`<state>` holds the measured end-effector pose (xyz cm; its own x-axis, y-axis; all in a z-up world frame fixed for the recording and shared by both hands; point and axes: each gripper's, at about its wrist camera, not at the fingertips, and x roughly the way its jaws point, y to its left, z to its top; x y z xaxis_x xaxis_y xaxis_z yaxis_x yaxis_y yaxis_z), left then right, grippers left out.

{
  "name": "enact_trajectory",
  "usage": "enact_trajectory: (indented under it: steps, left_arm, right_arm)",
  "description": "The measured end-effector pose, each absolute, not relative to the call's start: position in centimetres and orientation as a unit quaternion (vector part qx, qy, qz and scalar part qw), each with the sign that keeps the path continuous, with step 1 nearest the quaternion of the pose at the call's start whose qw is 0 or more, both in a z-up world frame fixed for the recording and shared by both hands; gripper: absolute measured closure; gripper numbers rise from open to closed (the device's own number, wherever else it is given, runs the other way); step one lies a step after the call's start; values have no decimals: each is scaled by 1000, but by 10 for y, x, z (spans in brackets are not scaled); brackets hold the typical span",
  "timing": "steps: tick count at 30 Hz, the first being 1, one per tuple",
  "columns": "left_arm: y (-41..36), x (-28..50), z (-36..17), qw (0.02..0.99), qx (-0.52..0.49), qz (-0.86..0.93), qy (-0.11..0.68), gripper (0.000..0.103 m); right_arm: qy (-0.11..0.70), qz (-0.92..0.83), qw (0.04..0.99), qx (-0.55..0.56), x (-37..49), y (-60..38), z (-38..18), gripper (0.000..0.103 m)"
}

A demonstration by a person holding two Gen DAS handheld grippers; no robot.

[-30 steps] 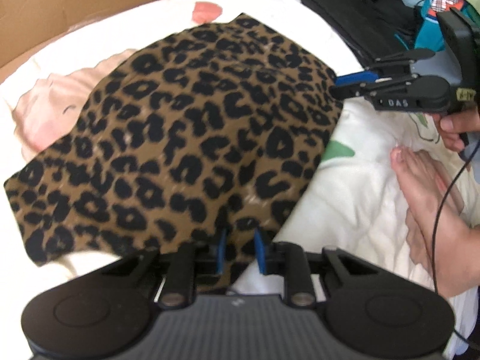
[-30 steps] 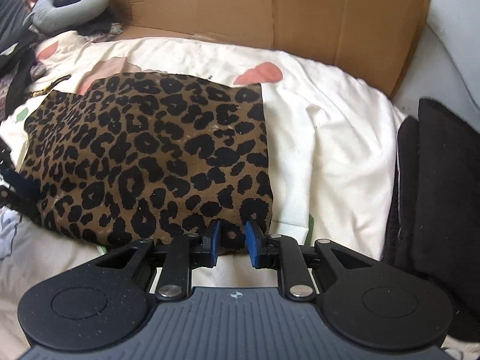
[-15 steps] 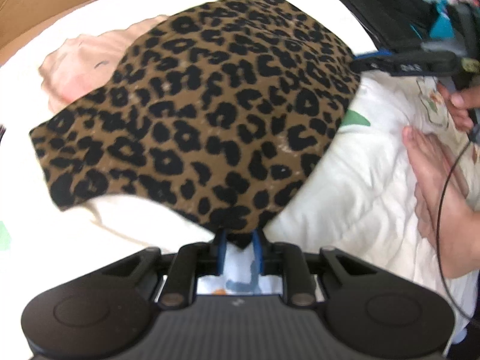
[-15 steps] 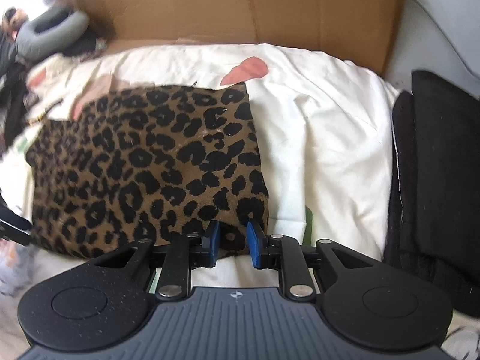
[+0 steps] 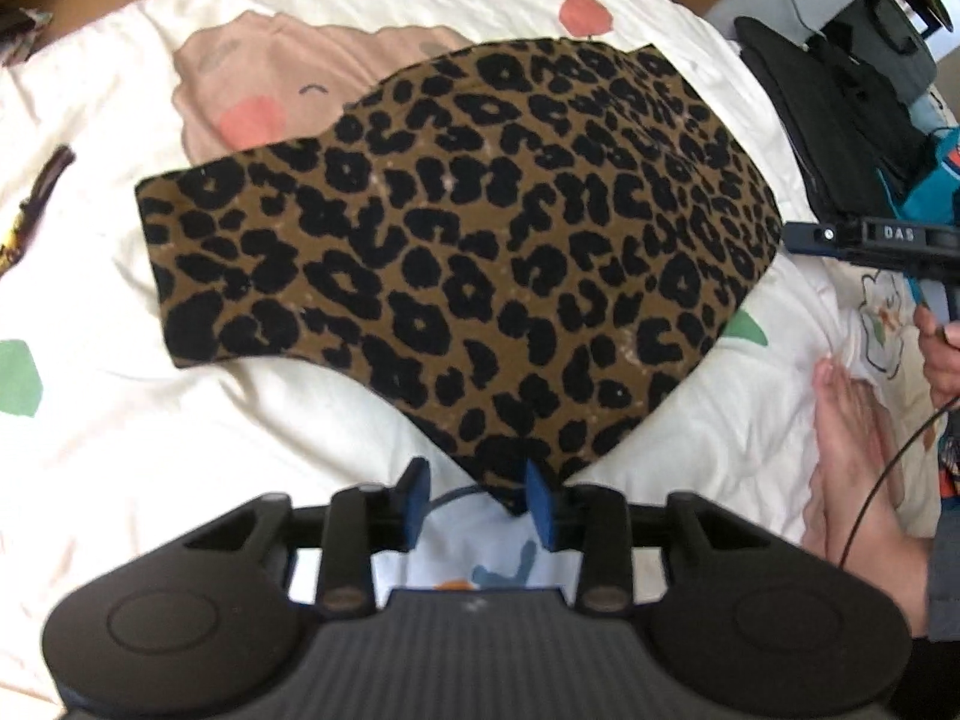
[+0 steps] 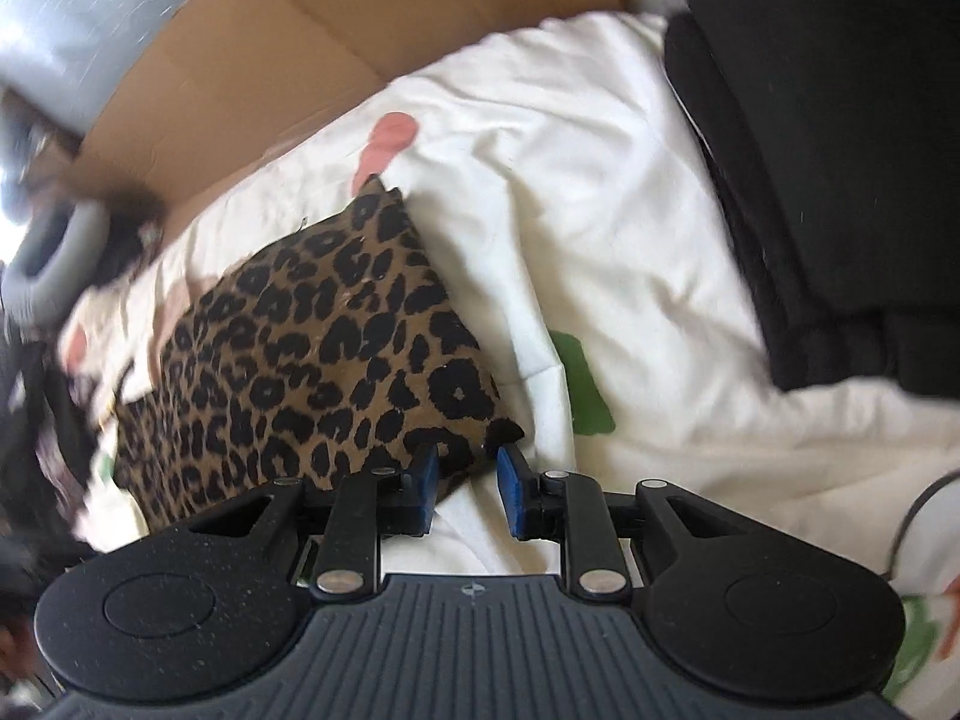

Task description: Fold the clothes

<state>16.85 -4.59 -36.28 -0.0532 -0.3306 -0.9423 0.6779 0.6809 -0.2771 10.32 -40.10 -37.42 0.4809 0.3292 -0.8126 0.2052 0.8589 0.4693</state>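
Centrally across the bed's white quilt [image 5: 120, 450] lies the folded leopard-print garment [image 5: 456, 276], its near corner between the left gripper [image 5: 477, 495]'s opening, released jaws, while the right gripper [image 6: 467, 483] is also unclenched beside another corner.

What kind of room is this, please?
Probably a bedroom: the leopard-print garment lies on a soft white quilt with cartoon prints, folded black clothes are stacked beside it, and flattened cardboard stands behind.

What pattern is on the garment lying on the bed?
Leopard print, black spots on brown: the garment shows best in the left wrist view.
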Motion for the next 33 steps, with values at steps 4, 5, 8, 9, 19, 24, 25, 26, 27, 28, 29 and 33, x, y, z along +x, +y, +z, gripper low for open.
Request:
enact_trajectory:
  steps: [4,5,8,9,19,24,25,26,27,28,29,33]
  left_arm:
    - [-45,170,-370,665,116,-370,639,60]
    - [-43,171,-372,663,107,-367,644,61]
    - [-39,176,-377,655,77,-358,661,62]
    - [-38,177,-379,653,68,-355,666,62]
    - [-26,185,-389,641,-12,-337,690,64]
    - [-23,187,-393,637,-35,-332,695,64]
    - [-24,187,-392,637,-36,-333,695,64]
    - [-24,186,-391,636,-39,-334,694,64]
    - [-25,186,-390,636,-40,-336,694,64]
    - [-25,186,-390,636,-41,-337,693,65]
    - [-25,186,-389,636,-41,-338,692,65]
    - [-25,184,-387,634,-45,-343,692,65]
  right_arm:
    - [505,26,801,320,106,-406,-390,68]
    - [502,23,795,338,106,-408,-395,68]
    - [498,19,778,383,106,-417,-403,69]
    - [499,18,772,393,107,-419,-405,70]
    - [496,14,742,452,99,-428,-407,72]
    - [480,15,735,478,105,-430,-416,65]
    - [478,14,733,484,107,-431,-419,66]
    - [476,13,731,489,110,-431,-420,66]
    - [474,12,730,492,112,-432,-421,67]
    - [475,13,734,486,114,-432,-419,78]
    - [476,16,738,479,116,-432,-417,82]
    - [476,26,753,453,124,-431,-405,92]
